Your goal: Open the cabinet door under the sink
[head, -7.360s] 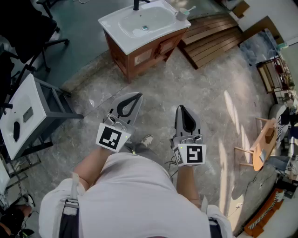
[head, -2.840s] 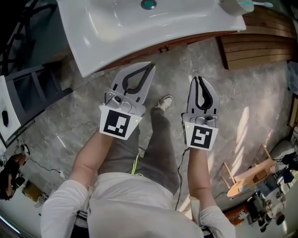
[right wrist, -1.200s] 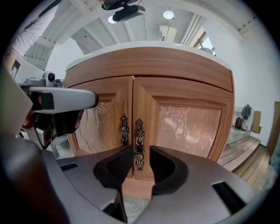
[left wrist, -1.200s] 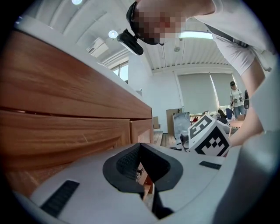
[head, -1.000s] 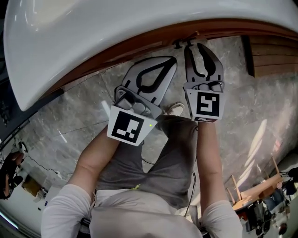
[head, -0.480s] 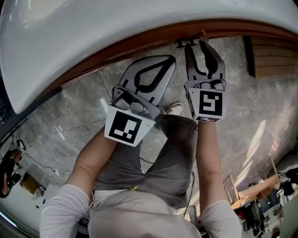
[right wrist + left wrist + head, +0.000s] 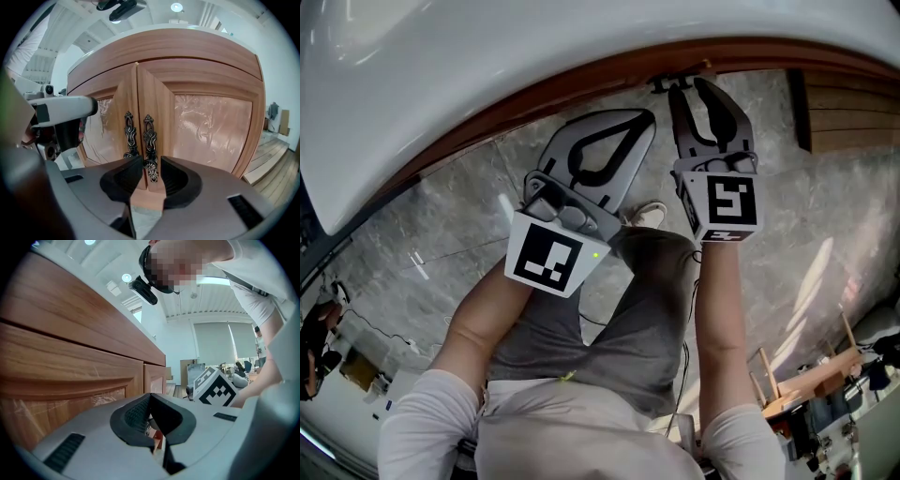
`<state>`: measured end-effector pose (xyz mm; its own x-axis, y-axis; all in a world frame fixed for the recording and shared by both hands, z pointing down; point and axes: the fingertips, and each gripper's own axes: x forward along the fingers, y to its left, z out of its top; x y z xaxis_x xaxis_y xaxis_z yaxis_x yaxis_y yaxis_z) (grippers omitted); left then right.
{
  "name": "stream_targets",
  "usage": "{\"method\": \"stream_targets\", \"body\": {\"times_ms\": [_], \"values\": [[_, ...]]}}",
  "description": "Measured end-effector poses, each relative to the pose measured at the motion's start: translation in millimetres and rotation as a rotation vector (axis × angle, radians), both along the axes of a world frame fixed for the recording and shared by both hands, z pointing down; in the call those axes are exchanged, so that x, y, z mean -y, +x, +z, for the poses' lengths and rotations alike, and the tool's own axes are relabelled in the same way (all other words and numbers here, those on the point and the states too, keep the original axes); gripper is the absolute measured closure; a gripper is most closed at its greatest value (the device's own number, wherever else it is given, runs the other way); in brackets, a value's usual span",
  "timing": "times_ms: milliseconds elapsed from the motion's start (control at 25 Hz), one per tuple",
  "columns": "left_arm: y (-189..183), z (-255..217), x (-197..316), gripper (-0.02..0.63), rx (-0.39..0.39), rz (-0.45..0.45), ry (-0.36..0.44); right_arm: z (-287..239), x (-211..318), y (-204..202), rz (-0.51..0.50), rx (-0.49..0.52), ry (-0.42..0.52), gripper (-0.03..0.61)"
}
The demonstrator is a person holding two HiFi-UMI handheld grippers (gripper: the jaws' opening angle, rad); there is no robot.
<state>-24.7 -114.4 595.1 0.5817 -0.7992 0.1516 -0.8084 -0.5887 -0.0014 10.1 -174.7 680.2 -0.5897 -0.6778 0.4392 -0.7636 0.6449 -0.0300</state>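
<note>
The wooden cabinet under the white sink [image 7: 487, 56] has two doors, left [image 7: 105, 131] and right [image 7: 206, 131], both closed. Two dark ornate handles hang side by side at the centre seam: the left handle [image 7: 129, 133] and the right handle [image 7: 149, 140]. My right gripper [image 7: 151, 176] is open, its pads either side of the right handle's lower end with a small gap. From the head view the right gripper [image 7: 689, 84] reaches the handles [image 7: 673, 82] under the counter edge. My left gripper [image 7: 645, 117] is shut and empty, beside the cabinet front [image 7: 70, 357].
Wooden planks [image 7: 853, 103] lie on the marble floor to the right of the cabinet. The person's bent leg and shoe [image 7: 652, 217] are below the grippers. A wooden stool [image 7: 806, 375] stands at lower right. The right gripper's marker cube [image 7: 215, 387] shows in the left gripper view.
The person has walked up to the vanity and brought both grippers under its counter. In the last second the right gripper edged slightly closer to the handles; the left barely moved.
</note>
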Motion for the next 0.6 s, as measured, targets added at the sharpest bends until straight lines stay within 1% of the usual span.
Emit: {"method": "stream_targets", "body": {"times_ms": [80,160,200,320,600], "values": [[-1.1,0.1,0.2,0.606,0.000,0.002,-0.001,0.5,-0.1,-2.2,-0.014,-0.006,-0.017,0.448],[-0.9,0.8,0.9,0.606,-0.002,0.002,-0.005,0.2,-1.2,-4.9,-0.034,-0.016,-0.033,0.479],[-0.5,1.6,1.0,0.606,-0.004,0.000,-0.009,0.5,-1.5,-5.8,-0.043,-0.018,-0.044,0.485],[2.3,4.1,1.3,0.606,-0.004,-0.001,-0.017,2.6,-0.2,-6.1,-0.075,-0.020,-0.084,0.483],[6.1,9.7,0.6,0.606,0.009,-0.002,-0.035,2.4,-3.5,-3.6,-0.152,-0.055,-0.078,0.482]]}}
